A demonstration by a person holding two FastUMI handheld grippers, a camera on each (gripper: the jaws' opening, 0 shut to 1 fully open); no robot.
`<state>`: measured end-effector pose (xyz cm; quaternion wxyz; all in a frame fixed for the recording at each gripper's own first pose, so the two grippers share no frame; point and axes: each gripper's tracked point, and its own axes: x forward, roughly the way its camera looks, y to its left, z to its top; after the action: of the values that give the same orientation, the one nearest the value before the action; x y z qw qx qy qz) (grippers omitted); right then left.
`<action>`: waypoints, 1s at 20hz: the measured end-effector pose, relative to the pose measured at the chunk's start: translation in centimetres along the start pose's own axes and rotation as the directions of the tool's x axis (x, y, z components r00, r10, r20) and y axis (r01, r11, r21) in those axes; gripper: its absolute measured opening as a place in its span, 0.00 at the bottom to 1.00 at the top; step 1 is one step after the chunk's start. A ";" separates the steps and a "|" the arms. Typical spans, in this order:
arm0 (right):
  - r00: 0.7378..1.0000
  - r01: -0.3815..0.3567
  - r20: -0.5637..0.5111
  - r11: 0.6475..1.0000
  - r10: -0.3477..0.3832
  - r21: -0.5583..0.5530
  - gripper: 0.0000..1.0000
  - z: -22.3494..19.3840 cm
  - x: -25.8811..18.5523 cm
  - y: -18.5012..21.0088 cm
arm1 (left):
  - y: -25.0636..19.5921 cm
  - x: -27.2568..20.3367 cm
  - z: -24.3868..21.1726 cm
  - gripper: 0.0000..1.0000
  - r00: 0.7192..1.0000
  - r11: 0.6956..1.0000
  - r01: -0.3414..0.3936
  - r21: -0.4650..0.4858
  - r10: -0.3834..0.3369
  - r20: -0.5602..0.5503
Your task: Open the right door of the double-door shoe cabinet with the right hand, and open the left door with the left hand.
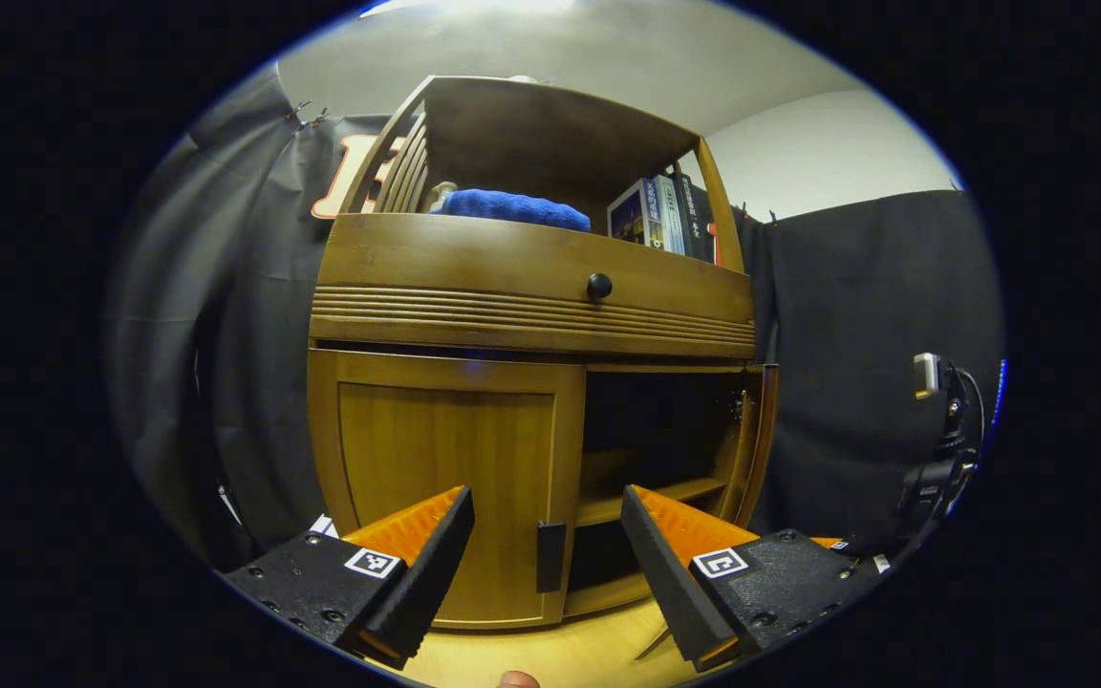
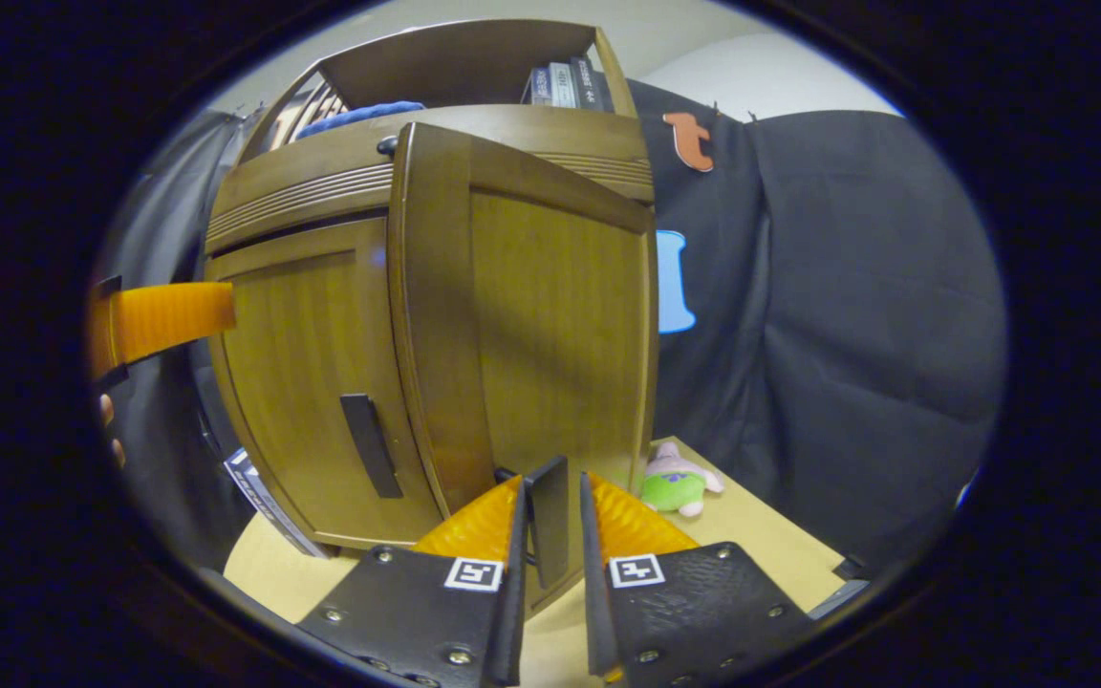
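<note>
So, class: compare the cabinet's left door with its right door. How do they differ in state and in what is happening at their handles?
The right door is swung open, showing dark shelves; the left door sits closed. The right gripper clamps the right door's handle; the left door's handle is untouched, with the left gripper open before it. Both are brown wooden panels with dark vertical handles.

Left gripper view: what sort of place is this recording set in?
Probably a staged recording booth, not a lived-in home: black cloth hangs around a wooden shoe cabinet with books and a blue towel on its shelf.
</note>
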<state>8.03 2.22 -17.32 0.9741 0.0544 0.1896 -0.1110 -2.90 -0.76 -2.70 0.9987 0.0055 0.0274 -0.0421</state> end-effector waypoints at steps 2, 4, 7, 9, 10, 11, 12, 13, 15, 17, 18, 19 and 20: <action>1.000 0.017 0.003 1.000 -0.017 0.000 0.27 -0.3 -0.7 -1.0 | -0.4 0.0 -0.1 0.95 1.000 1.000 0.010 0.000 -0.010 -0.003; 0.999 0.037 0.005 0.999 -0.037 -0.003 0.27 -0.3 -1.1 -1.9 | -0.9 0.0 -0.3 0.95 1.000 1.000 0.019 0.000 -0.019 -0.006; 0.998 0.062 0.009 0.998 -0.062 -0.002 0.27 -0.2 -1.7 -3.4 | -1.6 0.1 -0.5 0.95 0.999 0.999 0.035 -0.002 -0.035 -0.010; 0.996 0.084 0.012 0.996 -0.084 -0.006 0.27 -0.3 -2.1 -4.6 | -2.1 0.2 -0.6 0.95 0.999 0.999 0.047 -0.005 -0.047 -0.013; 0.995 0.096 0.014 0.995 -0.096 -0.009 0.27 -0.3 -2.2 -5.3 | -2.3 0.2 -0.7 0.95 0.999 0.999 0.052 -0.006 -0.052 -0.015; 0.994 0.105 0.016 0.994 -0.105 -0.010 0.27 -0.4 -2.4 -5.8 | -2.5 0.3 -0.8 0.95 0.998 0.998 0.057 -0.007 -0.057 -0.017; 0.994 0.111 0.018 0.994 -0.111 -0.011 0.27 -0.3 -2.6 -6.5 | -2.7 0.3 -0.9 0.95 0.998 0.998 0.061 -0.008 -0.061 -0.019; 0.993 0.116 0.023 0.993 -0.116 -0.009 0.27 -0.3 -2.7 -7.0 | -3.0 0.3 -1.0 0.95 0.998 0.998 0.066 -0.009 -0.066 -0.020; 0.991 0.129 0.028 0.992 -0.128 -0.003 0.27 0.0 -2.9 -8.2 | -3.3 0.4 -1.2 0.95 0.997 0.997 0.074 -0.011 -0.074 -0.025; 0.988 0.151 0.035 0.989 -0.150 -0.008 0.26 0.4 -3.2 -9.4 | -3.6 0.5 -1.3 0.95 0.996 0.997 0.079 -0.016 -0.080 -0.028; 0.987 0.156 0.041 0.988 -0.155 -0.013 0.26 0.4 -3.2 -9.7 | -3.7 0.6 -1.3 0.92 0.996 0.997 0.080 -0.017 -0.081 -0.029; 0.986 0.160 0.048 0.987 -0.159 -0.015 0.26 0.7 -3.3 -10.1 | -3.8 0.7 -1.4 0.92 0.996 0.997 0.080 -0.017 -0.080 -0.029; 0.983 0.178 0.052 0.984 -0.176 -0.023 0.26 0.7 -3.2 -10.8 | -3.8 0.7 -1.5 0.92 0.996 0.997 0.078 -0.015 -0.079 -0.031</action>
<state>2.84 -7.78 -16.21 0.9654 0.0213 0.1706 -0.1959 -2.58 -4.55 -4.24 0.9957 -0.0020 0.0438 -0.0811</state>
